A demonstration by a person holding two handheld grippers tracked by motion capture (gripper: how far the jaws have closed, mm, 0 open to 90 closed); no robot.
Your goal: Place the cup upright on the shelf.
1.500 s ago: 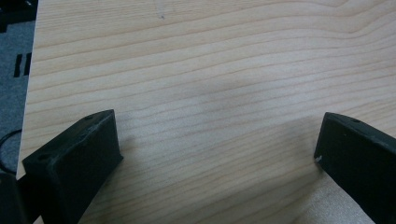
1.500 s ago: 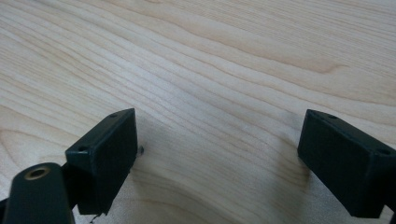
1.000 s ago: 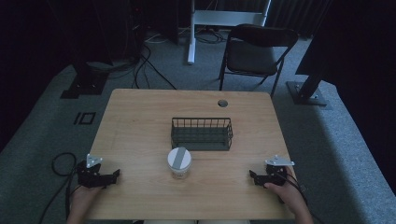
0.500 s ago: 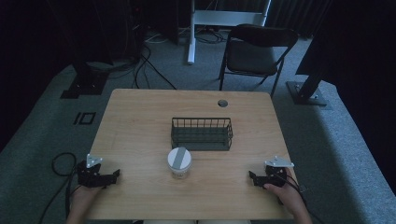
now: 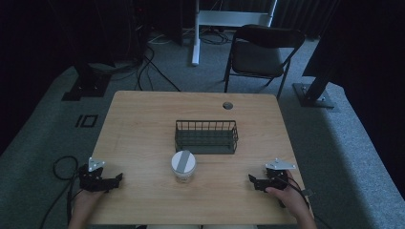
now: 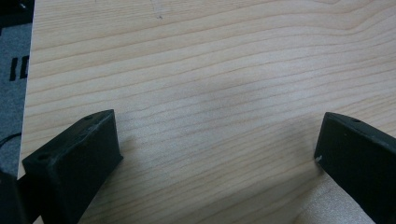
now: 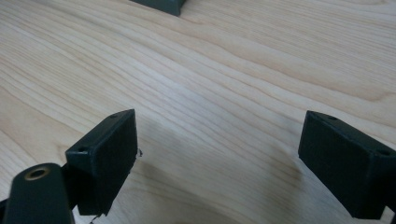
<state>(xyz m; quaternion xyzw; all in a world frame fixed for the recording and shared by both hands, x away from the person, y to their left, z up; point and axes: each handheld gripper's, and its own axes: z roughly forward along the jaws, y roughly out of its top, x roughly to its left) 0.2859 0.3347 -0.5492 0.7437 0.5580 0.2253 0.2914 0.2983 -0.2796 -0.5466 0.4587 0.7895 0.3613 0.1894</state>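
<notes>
Two black grippers, left gripper and right gripper, jaws spread wide, empty, on the grained wooden table. Round grey-lidded jar between them, just before the rectangular wire basket.

My worktop is pale wood, its grain running in long wavy tan lines, with one small dark round hole near the far edge. The wire basket on it is dark green-grey. The jar before it is whitish, with a grey stripe across its pale lid. My left gripper and my right gripper are matte black, each topped by a light grey plate. The carpet is grey-green, the folding chair black.
</notes>
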